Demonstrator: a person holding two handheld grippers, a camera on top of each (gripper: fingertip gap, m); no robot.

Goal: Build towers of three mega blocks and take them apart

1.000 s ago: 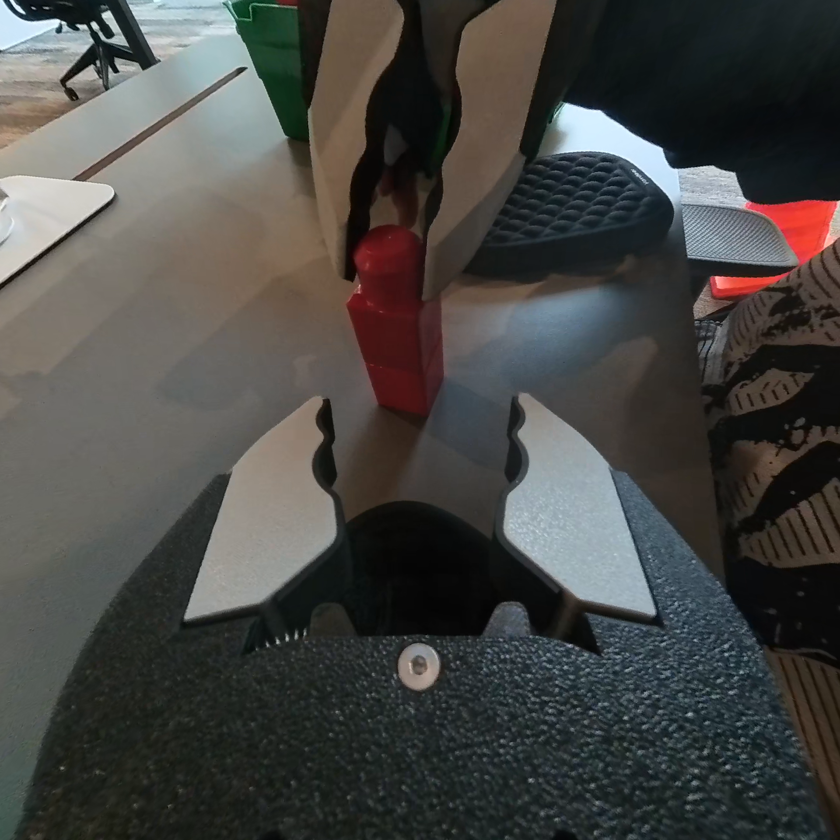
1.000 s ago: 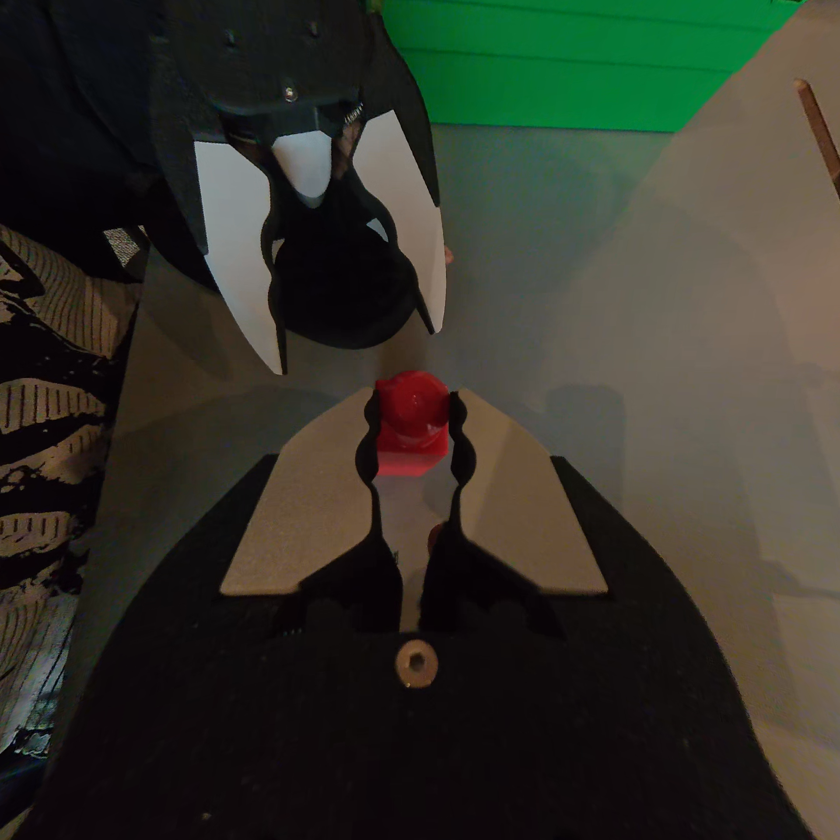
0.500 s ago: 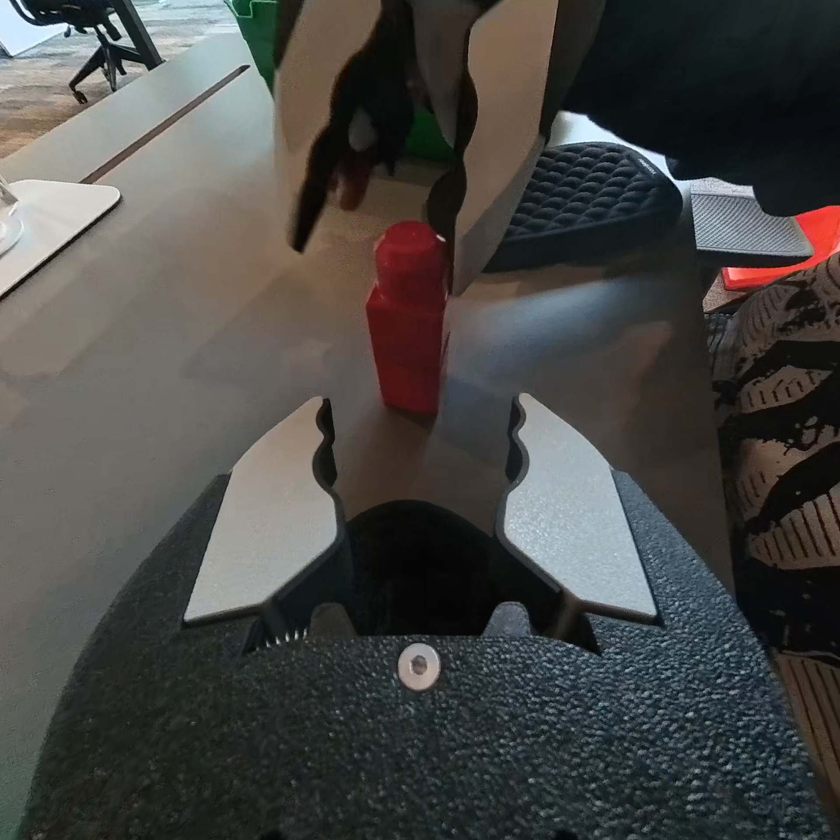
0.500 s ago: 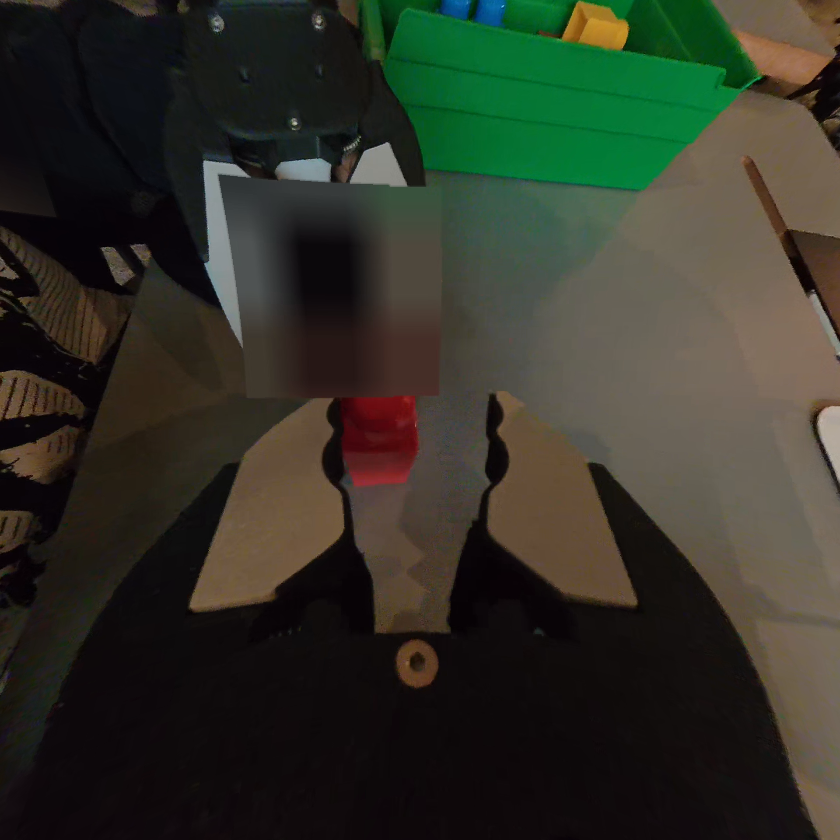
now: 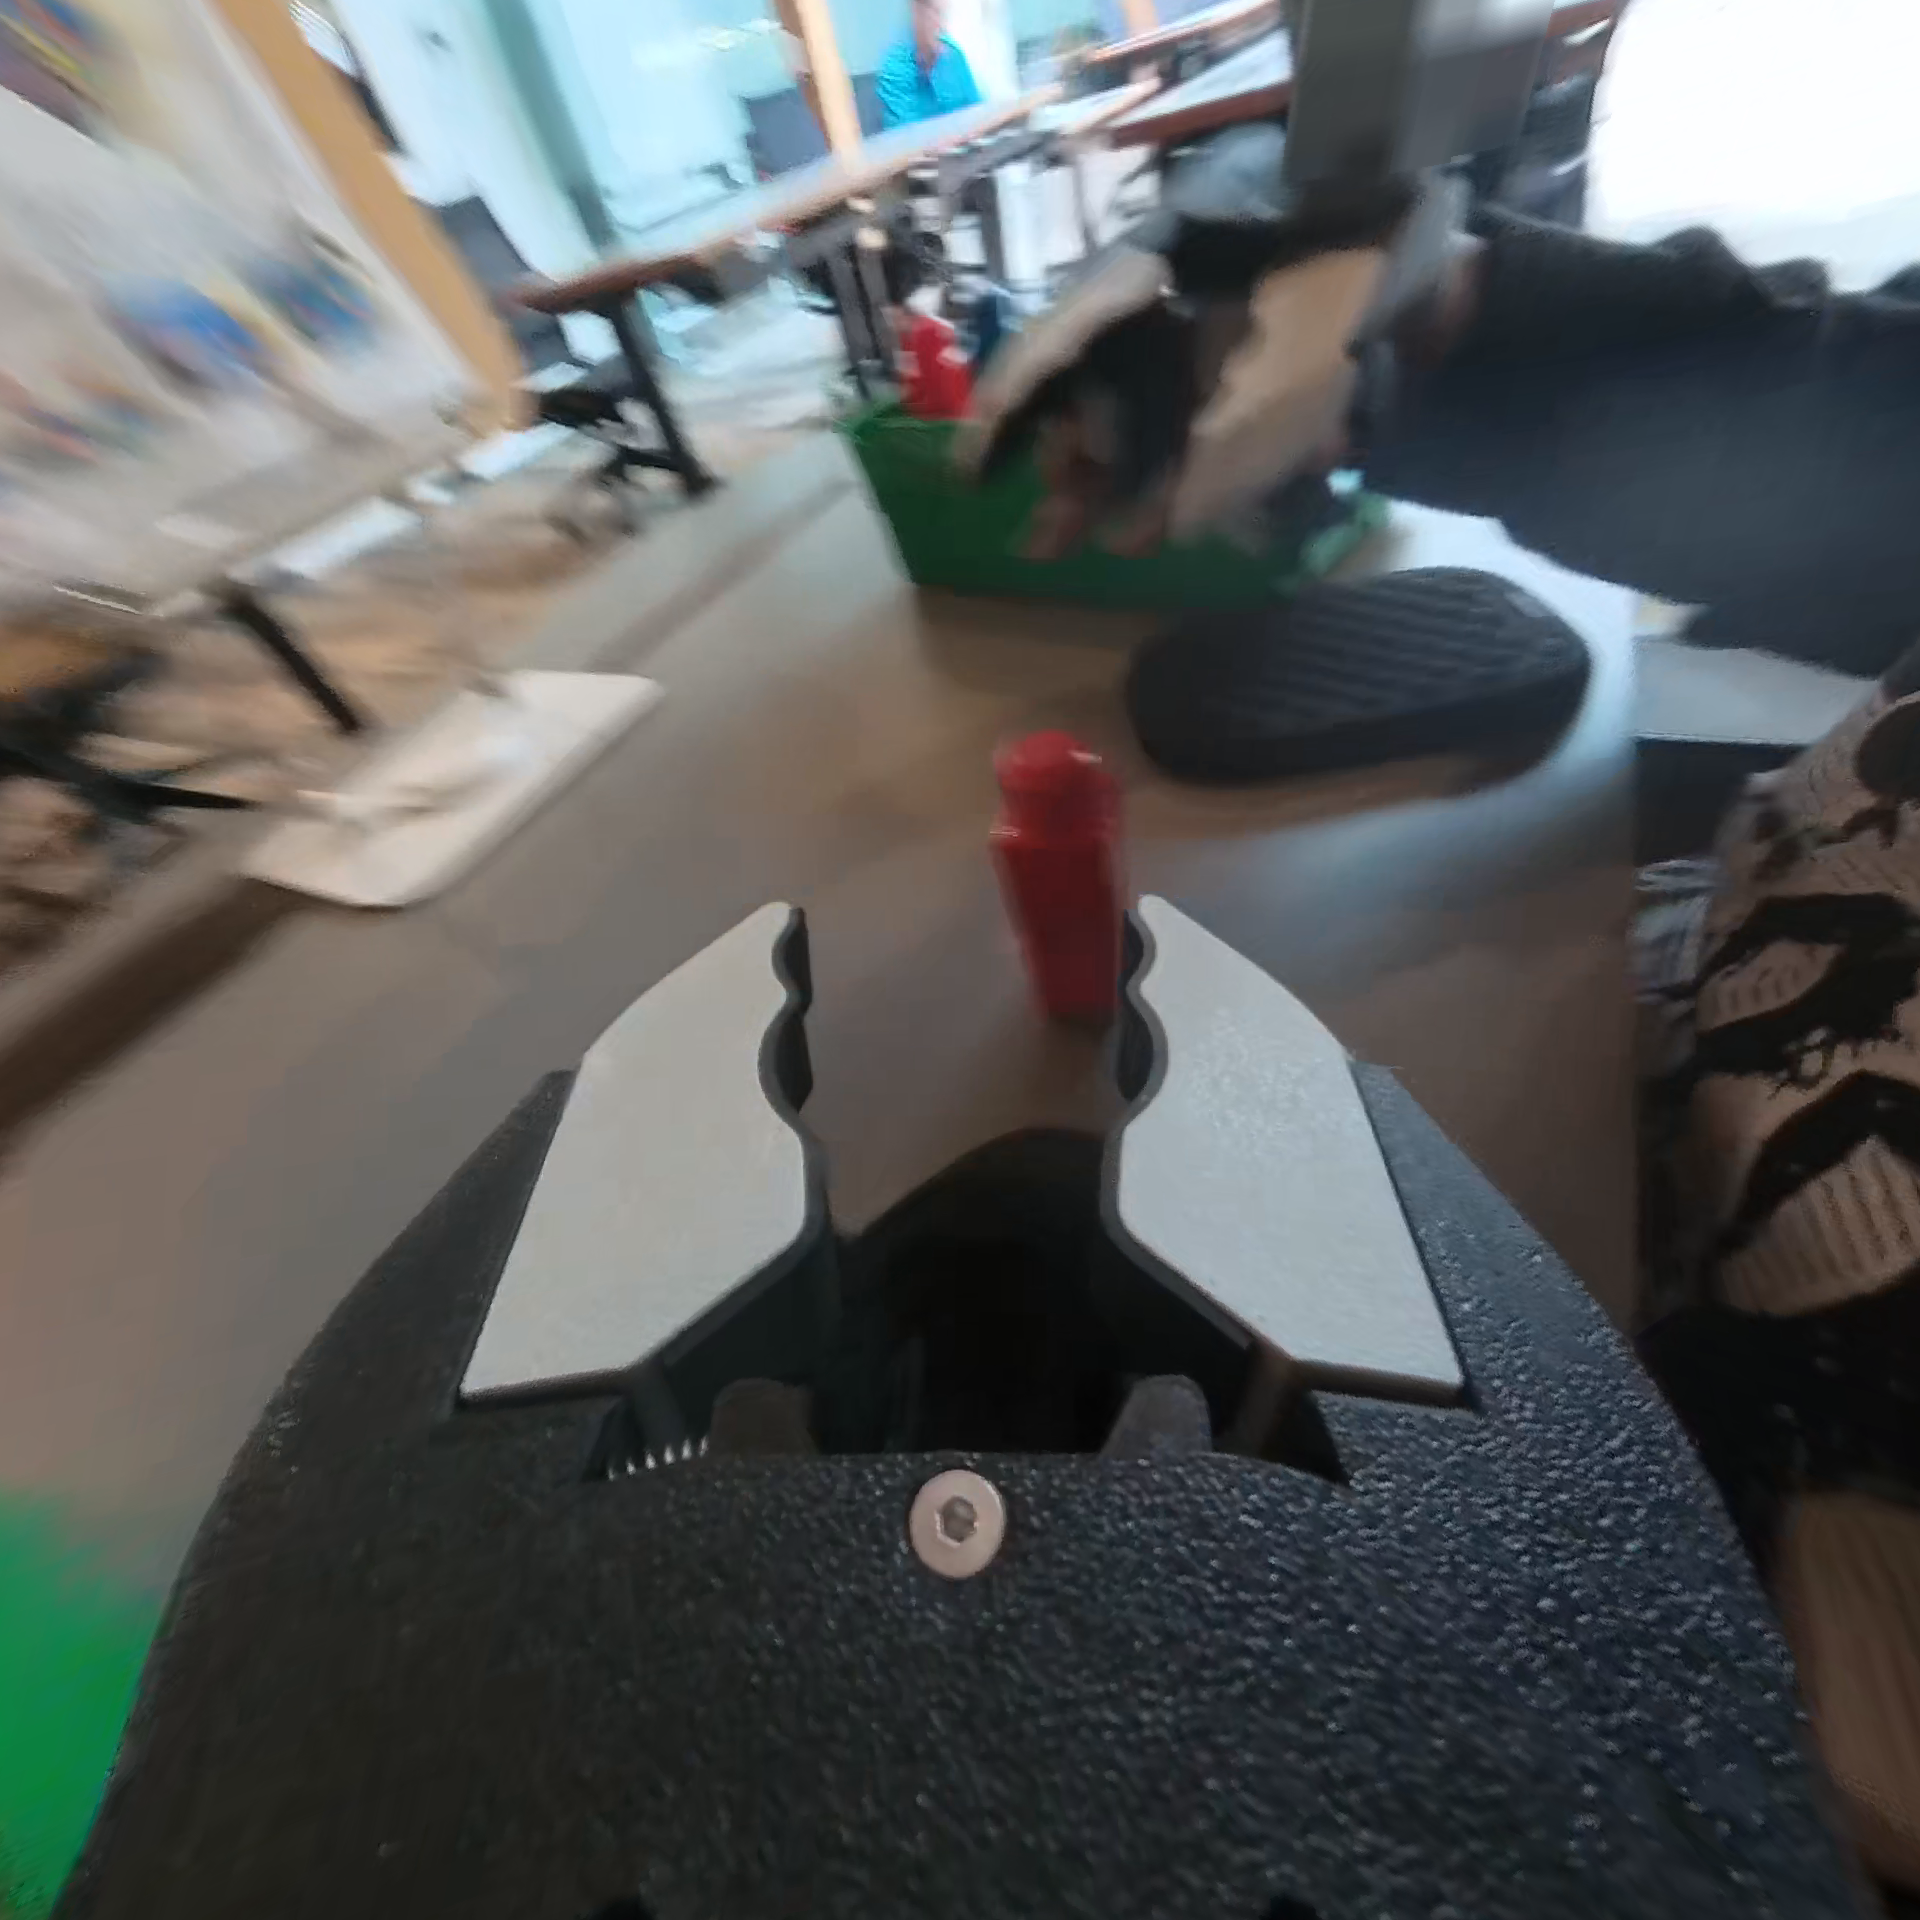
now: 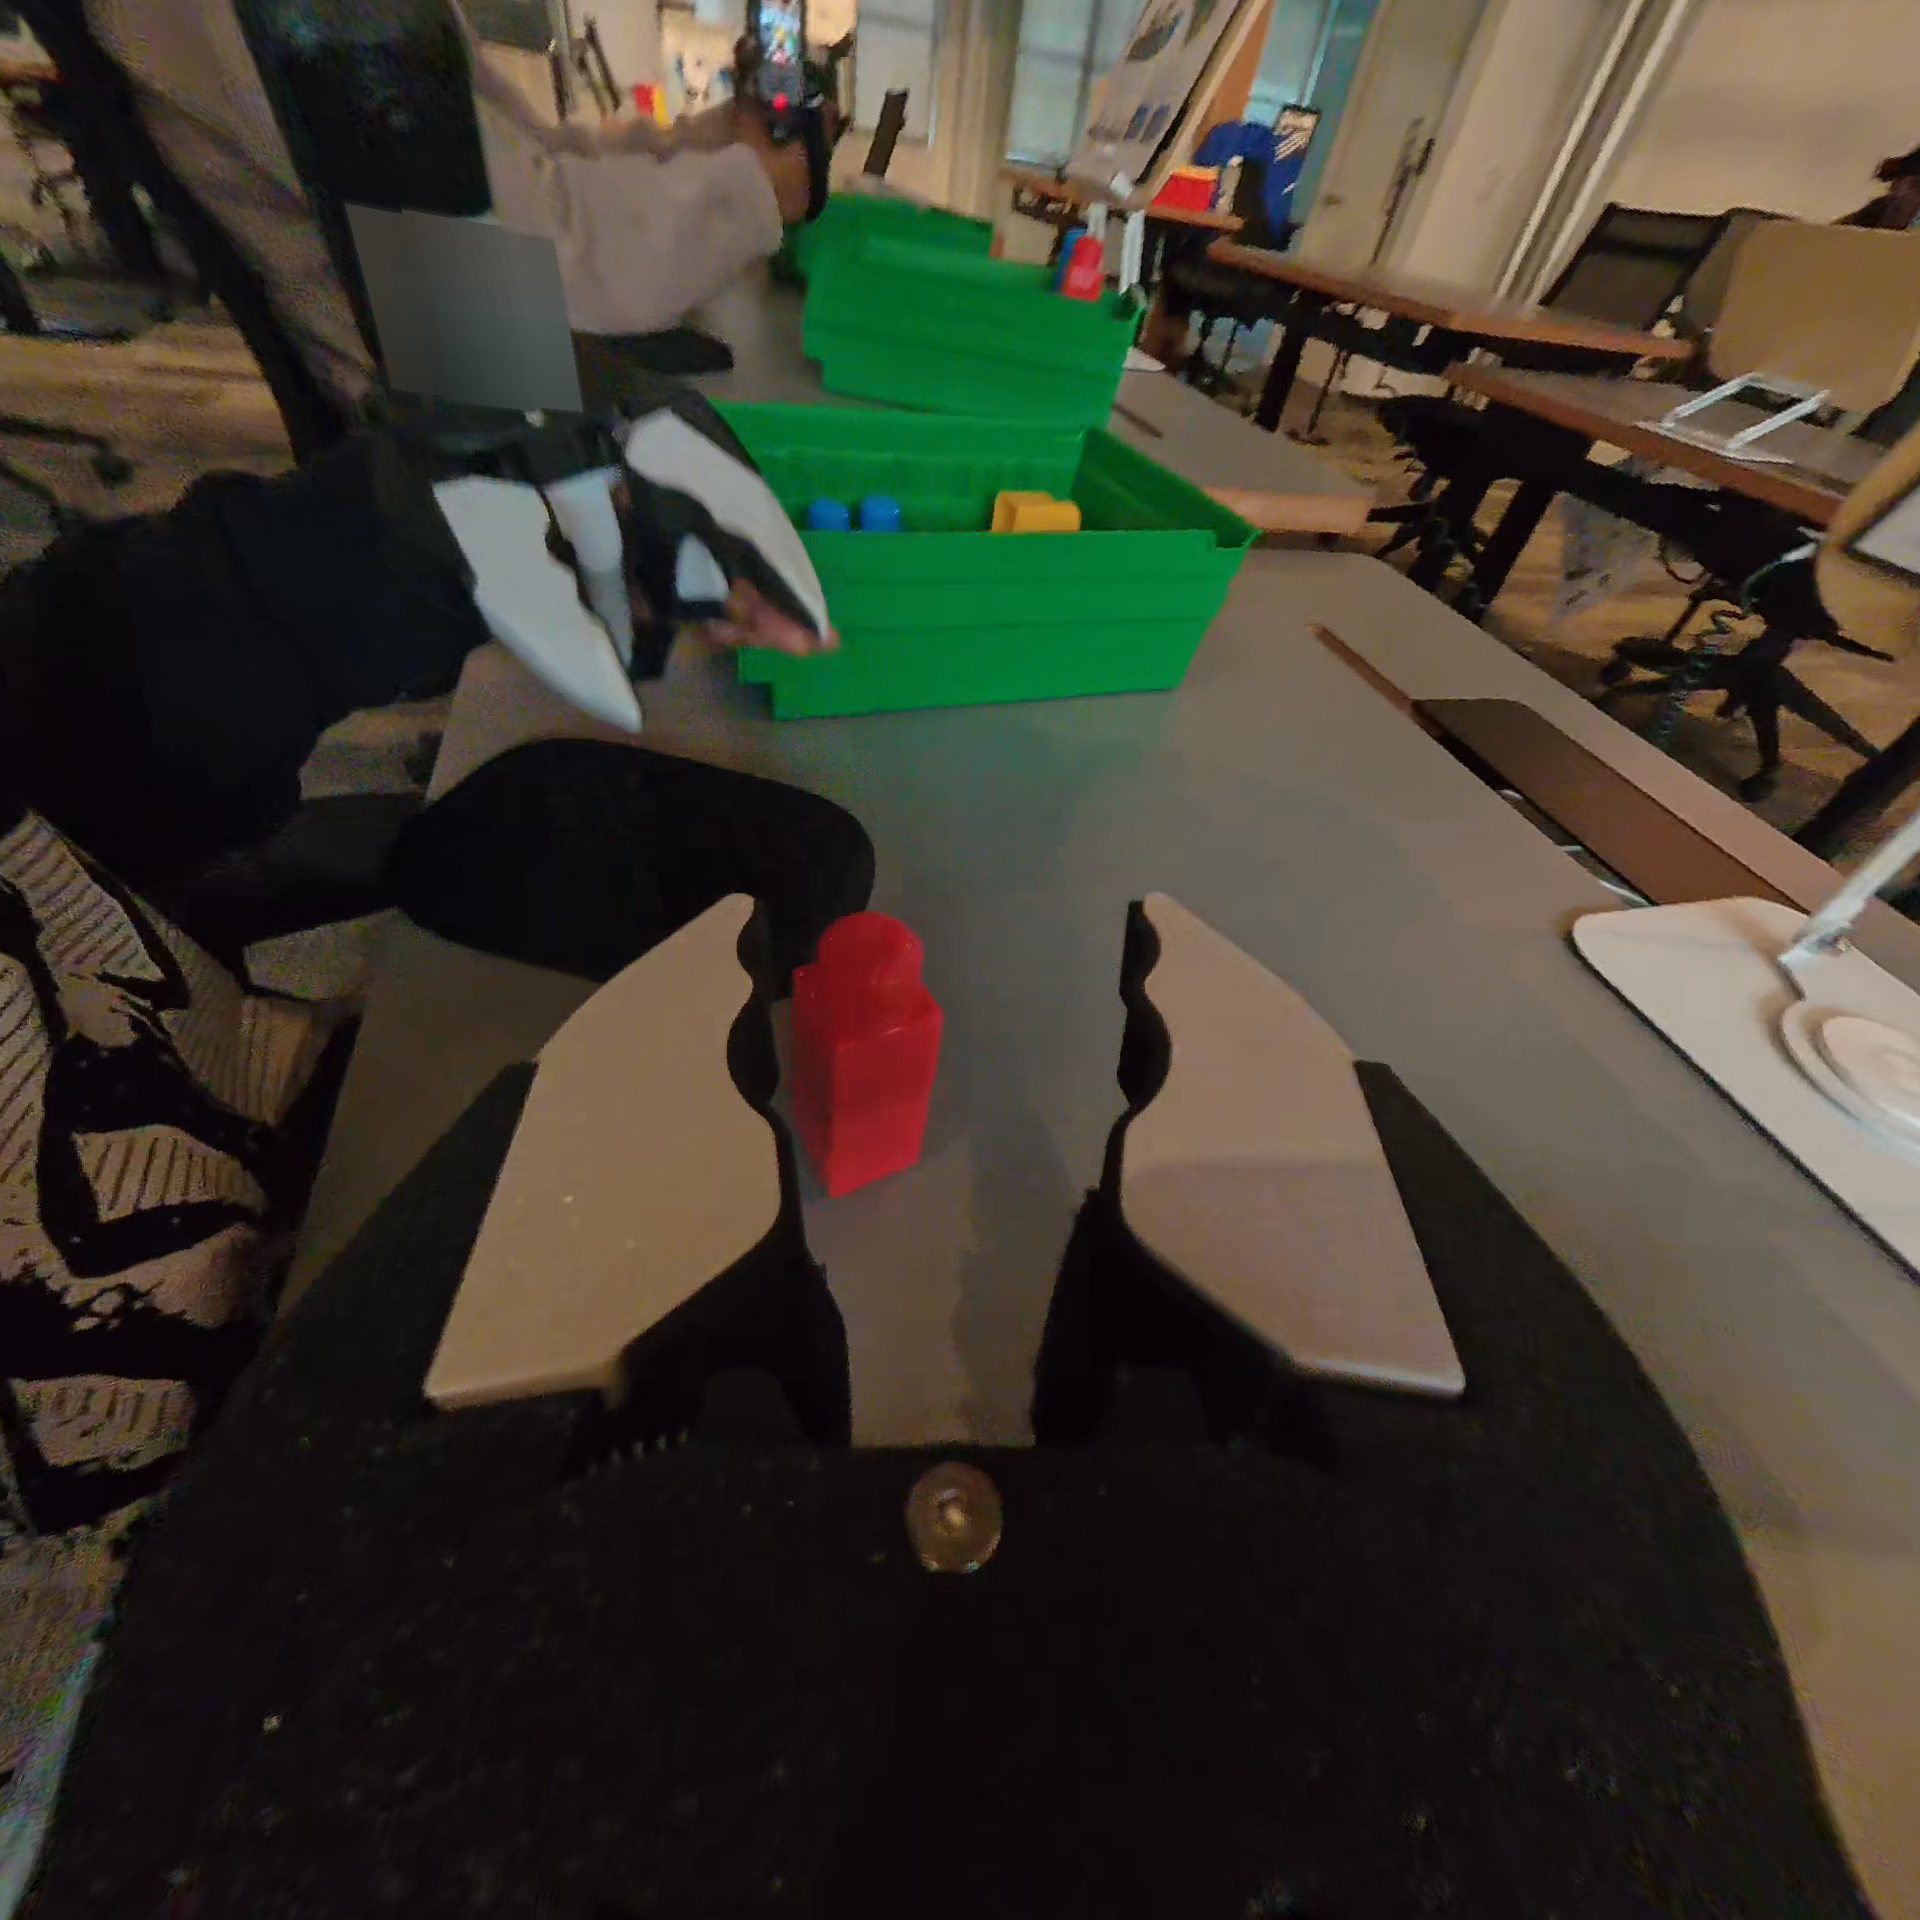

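Note:
A red tower of stacked mega blocks (image 5: pixel 1060 883) stands upright on the grey table (image 5: pixel 520 1039). My left gripper (image 5: pixel 966 914) is open and empty, and the tower stands just beyond its right fingertip (image 5: pixel 1153 935). My right gripper (image 6: pixel 940 914) is open and empty, and the tower (image 6: pixel 862 1060) stands between its fingers, close to the left one, untouched. In the left wrist view the right gripper (image 5: pixel 1143 416) is blurred, far back in front of a green bin (image 5: pixel 1039 561). In the right wrist view the left gripper (image 6: pixel 634 582) is at the upper left.
A green bin (image 6: pixel 987 623) behind the tower holds blue blocks (image 6: pixel 852 512) and a yellow block (image 6: pixel 1034 511); another green bin (image 6: pixel 956 322) stands farther back. A black mesh pad (image 6: pixel 623 842) lies near the tower. A white flat base (image 6: pixel 1766 997) lies to the right. A patterned sleeve (image 5: pixel 1787 1039) is close.
My right gripper has let go of the top of the red tower, opened wide and drawn back. My left gripper stayed open and shifted, so the tower now stands by its right finger.

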